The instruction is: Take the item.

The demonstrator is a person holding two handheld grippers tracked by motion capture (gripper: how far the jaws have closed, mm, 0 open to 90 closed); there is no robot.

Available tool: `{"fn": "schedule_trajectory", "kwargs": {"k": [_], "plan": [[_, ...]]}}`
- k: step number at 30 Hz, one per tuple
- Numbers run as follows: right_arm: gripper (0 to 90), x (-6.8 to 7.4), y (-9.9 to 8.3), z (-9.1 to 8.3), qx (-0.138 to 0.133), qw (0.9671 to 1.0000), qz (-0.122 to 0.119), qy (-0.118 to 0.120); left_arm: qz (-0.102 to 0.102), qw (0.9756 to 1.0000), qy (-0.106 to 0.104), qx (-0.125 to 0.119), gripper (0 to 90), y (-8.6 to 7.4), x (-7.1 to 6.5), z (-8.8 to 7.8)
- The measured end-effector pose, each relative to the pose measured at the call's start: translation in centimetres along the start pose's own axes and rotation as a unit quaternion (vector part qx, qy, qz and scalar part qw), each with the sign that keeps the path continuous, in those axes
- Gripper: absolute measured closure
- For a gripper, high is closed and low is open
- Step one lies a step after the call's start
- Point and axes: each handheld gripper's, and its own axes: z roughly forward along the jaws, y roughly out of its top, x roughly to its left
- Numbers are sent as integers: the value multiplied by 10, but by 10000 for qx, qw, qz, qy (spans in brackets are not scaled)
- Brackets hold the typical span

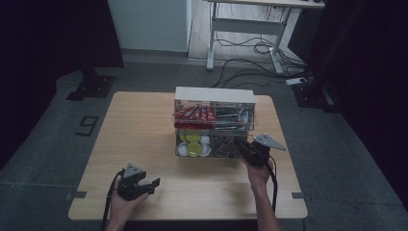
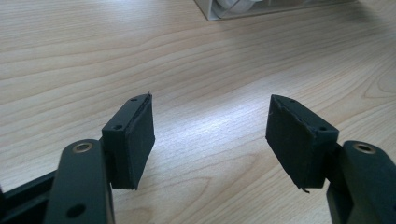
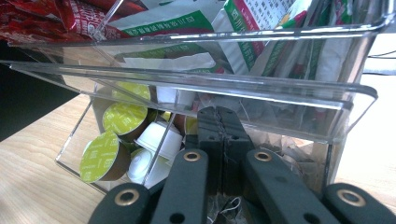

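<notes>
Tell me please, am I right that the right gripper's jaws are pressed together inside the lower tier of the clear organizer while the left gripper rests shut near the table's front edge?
Not quite: the left gripper is open, not shut. The left gripper view shows its two pads wide apart over bare table. The rest holds: the right gripper is shut in the clear organizer's lower tier.

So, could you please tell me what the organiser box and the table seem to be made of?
The organiser box looks like clear, glossy acrylic or similar plastic: its contents show through the walls and the edges catch the light. The table looks like pale wood or wood-look laminate, matt, with visible grain lines.
</notes>
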Motion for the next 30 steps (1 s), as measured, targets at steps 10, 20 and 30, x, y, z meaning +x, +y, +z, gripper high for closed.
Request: {"fn": "schedule_trajectory", "kwargs": {"k": [10, 20, 30], "plan": [[888, -1, -1, 0, 5, 10000, 17, 23, 145, 9999, -26, -68, 327, 4, -11, 1], [888, -3, 0, 0, 13, 10000, 25, 92, 255, 9996, 12, -126, 329, 19, -20, 2], [888, -5, 0, -2, 13, 9999, 51, 99, 381, 9990, -24, -252, 332, 34, -35, 5]]}}
